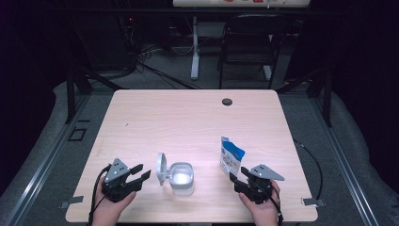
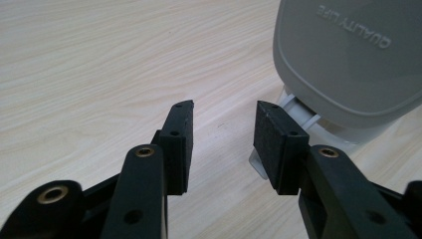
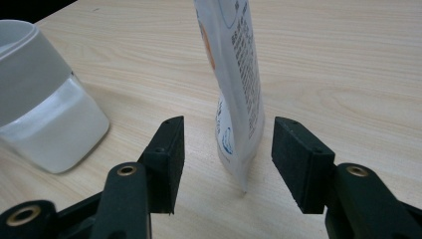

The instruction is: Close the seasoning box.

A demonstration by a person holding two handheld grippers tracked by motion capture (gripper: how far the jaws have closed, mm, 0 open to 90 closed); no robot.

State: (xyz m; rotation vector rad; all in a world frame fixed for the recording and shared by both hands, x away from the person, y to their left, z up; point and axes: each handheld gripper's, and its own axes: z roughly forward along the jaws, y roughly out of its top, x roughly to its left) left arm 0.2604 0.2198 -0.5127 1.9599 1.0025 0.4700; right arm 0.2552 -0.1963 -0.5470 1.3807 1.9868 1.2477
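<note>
Left gripper view: grey lid (image 2: 348, 55) embossed "QUALITY LIFE".

Left gripper (image 1: 141, 172) low over near-left of table, held from below by left hand (image 1: 109, 209), jaws aimed right and a little forward. Jaws parted, nothing between pads, clear gap in left gripper view (image 2: 223, 144). Right gripper (image 1: 237, 175) low over near-right, held by right hand (image 1: 261, 209), jaws aimed forward-left. Jaws apart, pads (image 3: 298, 159) not pressing anything, wide gap in right gripper view (image 3: 226, 162). Grey three-cornered plate on top of each. Cables trailing back past both wrists. Forearms barely in at bottom edge.
</note>
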